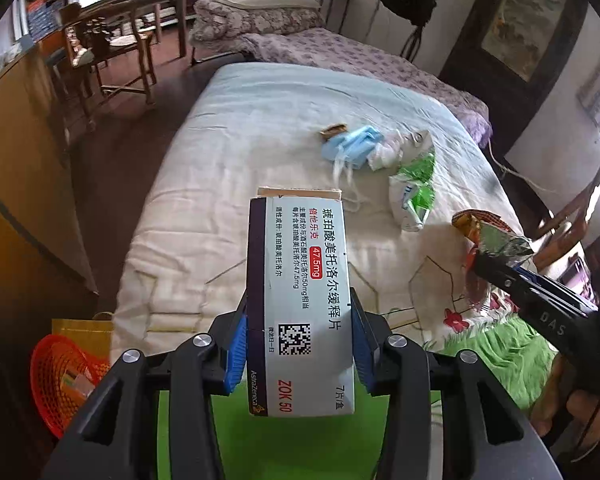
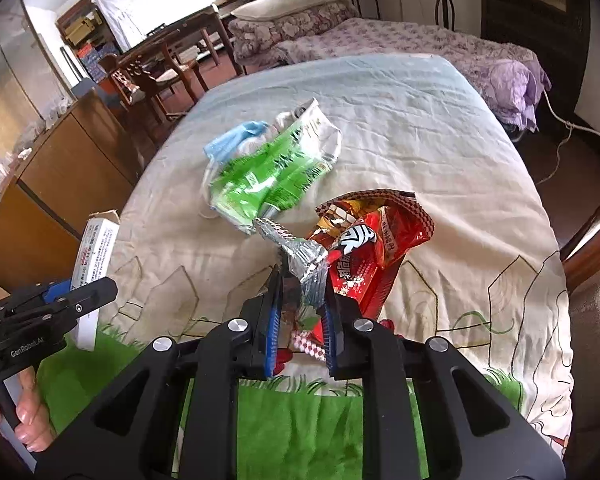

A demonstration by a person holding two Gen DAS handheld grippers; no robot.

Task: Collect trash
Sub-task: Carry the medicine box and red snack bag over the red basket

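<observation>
Presently the white medicine box [image 1: 300,304] sits lengthwise between the blue pads of the left gripper [image 1: 300,344], clamped on its long sides and raised clear of the quilt [image 1: 228,152], its torn flap end pointing away from the camera. The right gripper [image 2: 300,320] is closed narrow on the crumpled silver end of a red snack wrapper [image 2: 364,248], the rest of which trails onto the quilt ahead of the jaws. Further up the bed, loose and ungripped, lie a green-and-white wrapper [image 2: 268,176], a blue face mask [image 1: 352,144] touching it, and a small brown scrap [image 1: 332,130] just beside the mask. Bare quilt surrounds this cluster on all sides, with wide unoccupied cloth toward the far edge and the left edge. Beyond the left edge the floor is open down to a wooden cabinet [image 1: 20,184]. An orange mesh basket [image 1: 64,376] stands on the floor at the near left corner of the bed, against a yellow bag [image 1: 84,332].
</observation>
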